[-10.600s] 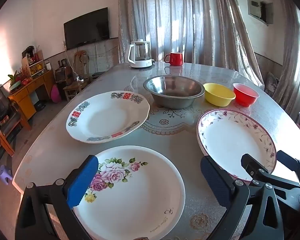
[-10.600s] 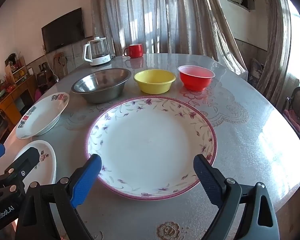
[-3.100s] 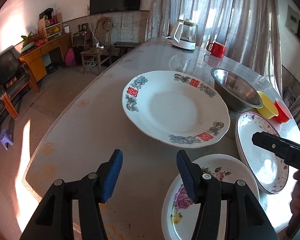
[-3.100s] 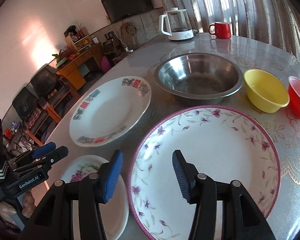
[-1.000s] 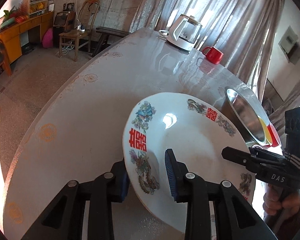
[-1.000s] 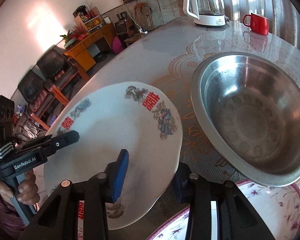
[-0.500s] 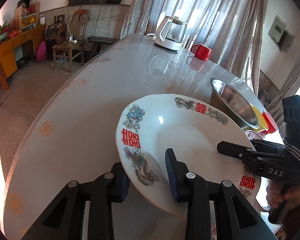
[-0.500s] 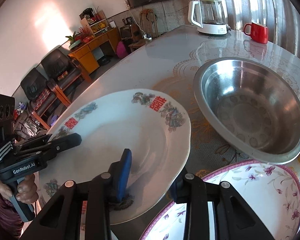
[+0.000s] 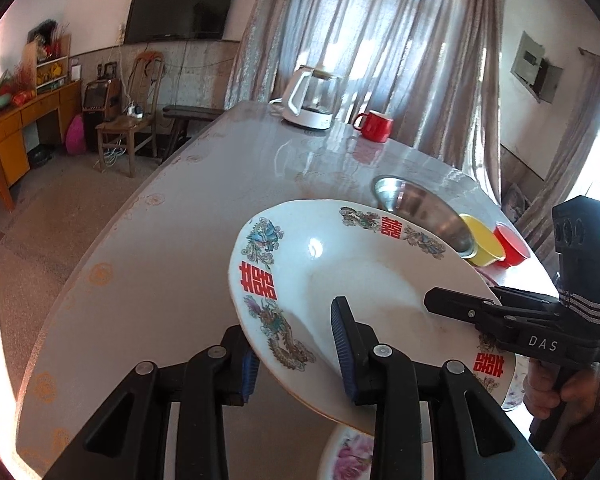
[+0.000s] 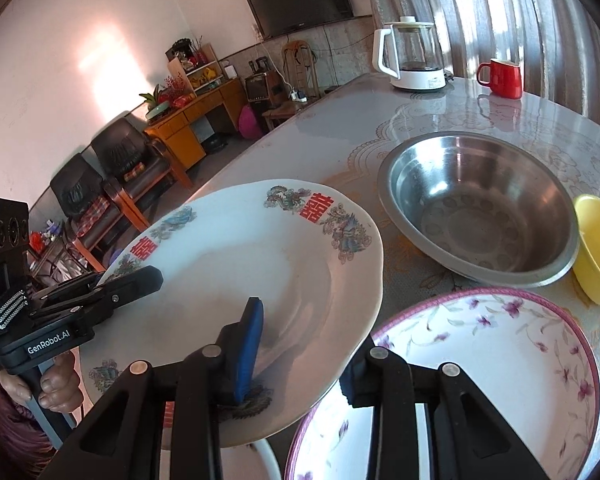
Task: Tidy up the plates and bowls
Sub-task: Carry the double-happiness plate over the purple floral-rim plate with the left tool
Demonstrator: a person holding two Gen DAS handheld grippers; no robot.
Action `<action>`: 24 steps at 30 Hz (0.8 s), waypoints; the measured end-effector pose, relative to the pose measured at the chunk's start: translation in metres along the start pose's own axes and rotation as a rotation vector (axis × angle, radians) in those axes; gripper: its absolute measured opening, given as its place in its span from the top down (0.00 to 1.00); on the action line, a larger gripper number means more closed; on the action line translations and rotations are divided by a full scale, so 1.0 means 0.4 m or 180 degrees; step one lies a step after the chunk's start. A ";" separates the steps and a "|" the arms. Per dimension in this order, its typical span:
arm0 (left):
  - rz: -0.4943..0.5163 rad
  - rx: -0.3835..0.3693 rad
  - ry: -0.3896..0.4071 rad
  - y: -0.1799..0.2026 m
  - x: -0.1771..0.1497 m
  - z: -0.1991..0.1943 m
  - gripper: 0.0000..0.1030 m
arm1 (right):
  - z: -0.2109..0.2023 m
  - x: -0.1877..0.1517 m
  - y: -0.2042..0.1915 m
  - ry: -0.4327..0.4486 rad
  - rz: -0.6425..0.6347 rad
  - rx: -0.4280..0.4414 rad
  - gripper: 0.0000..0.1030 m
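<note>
A white plate with red characters and dragon motifs (image 9: 340, 272) (image 10: 236, 264) hangs tilted above the table, held from both sides. My left gripper (image 9: 296, 354) is shut on its near rim, one pad under and one pad on top. My right gripper (image 10: 302, 360) is shut on the opposite rim in the same way. Each gripper shows in the other's view, the right gripper (image 9: 460, 308) and the left gripper (image 10: 132, 284). Below the held plate lie a rose-patterned plate (image 9: 348, 456) and a purple-rimmed floral plate (image 10: 480, 360).
A steel bowl (image 10: 480, 216), a yellow bowl (image 10: 598, 248) and a red bowl (image 9: 510, 244) stand in a row behind the plates. A glass kettle (image 10: 412, 56) and a red mug (image 10: 500, 76) sit at the far end of the table (image 9: 204, 208). The table's left edge drops to the floor.
Both grippers have lifted the character plate off the table and carried it nearer, over the rose plate. The right gripper's pads have closed onto its rim.
</note>
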State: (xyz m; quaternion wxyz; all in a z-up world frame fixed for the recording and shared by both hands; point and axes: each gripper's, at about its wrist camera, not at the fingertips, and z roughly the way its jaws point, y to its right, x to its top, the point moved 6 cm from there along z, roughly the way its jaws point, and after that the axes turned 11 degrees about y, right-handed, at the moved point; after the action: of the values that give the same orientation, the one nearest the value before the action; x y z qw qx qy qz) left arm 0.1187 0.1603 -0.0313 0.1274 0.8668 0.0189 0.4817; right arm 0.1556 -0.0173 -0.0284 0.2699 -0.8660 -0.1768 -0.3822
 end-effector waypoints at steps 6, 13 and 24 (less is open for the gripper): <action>0.0097 -0.0233 -0.0008 0.094 -0.013 -0.029 0.67 | -0.102 -0.030 0.028 0.0130 0.0139 -0.0054 0.68; 0.0212 -0.0525 -0.0143 0.223 -0.049 -0.030 0.66 | -0.211 -0.075 0.100 0.0195 0.0322 -0.0257 0.68; 0.0327 -0.0687 -0.0516 0.362 -0.108 0.045 0.66 | -0.270 -0.140 0.233 0.0165 0.0622 -0.0623 0.68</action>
State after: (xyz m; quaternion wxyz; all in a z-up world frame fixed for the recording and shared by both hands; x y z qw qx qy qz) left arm 0.0978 0.0100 -0.0415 0.1962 0.8840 -0.0877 0.4152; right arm 0.1060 -0.1617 -0.0409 0.2244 -0.8910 -0.0464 -0.3918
